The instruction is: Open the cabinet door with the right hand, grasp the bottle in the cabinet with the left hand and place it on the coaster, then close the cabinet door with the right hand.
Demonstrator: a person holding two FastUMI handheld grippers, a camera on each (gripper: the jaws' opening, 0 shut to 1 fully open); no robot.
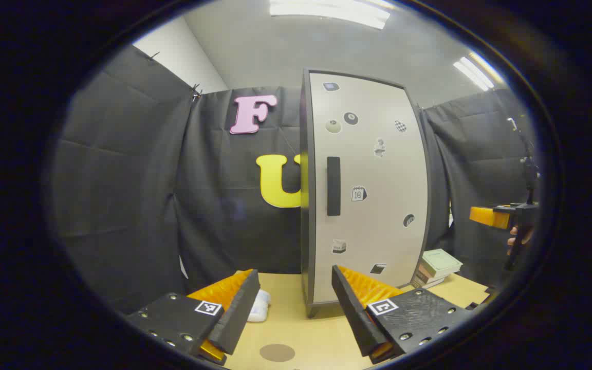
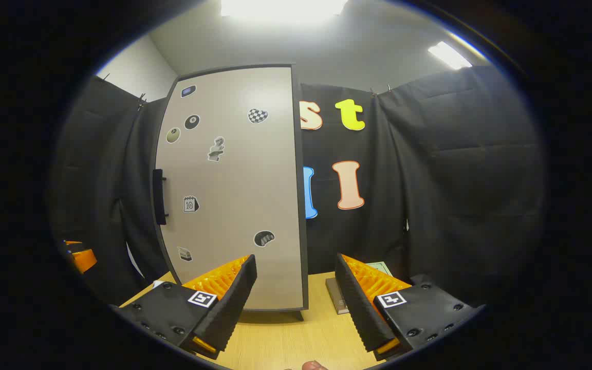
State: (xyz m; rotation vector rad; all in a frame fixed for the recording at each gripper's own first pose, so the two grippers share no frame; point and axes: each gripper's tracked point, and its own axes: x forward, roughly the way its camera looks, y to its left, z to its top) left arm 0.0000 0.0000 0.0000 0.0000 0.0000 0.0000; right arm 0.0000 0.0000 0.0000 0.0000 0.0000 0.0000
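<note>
Wooden and light brown, the tabletop (image 1: 296, 318) lies under both grippers. In the left gripper view, the left gripper (image 1: 296, 308) is open wide and holds nothing. A round brown coaster (image 1: 277, 352) sits on the tabletop between its fingers, very near. A small white thing (image 1: 260, 306) lies just past the left finger. Farther back stands the tall cabinet (image 1: 368, 190), and its door is shut, so I cannot see the bottle. A black handle (image 1: 333, 186) is on the door. Some books (image 1: 437, 267) lie beside the cabinet. In the right gripper view, the right gripper (image 2: 296, 303) is open too, and empty, with the cabinet door (image 2: 234, 190) just ahead.
</note>
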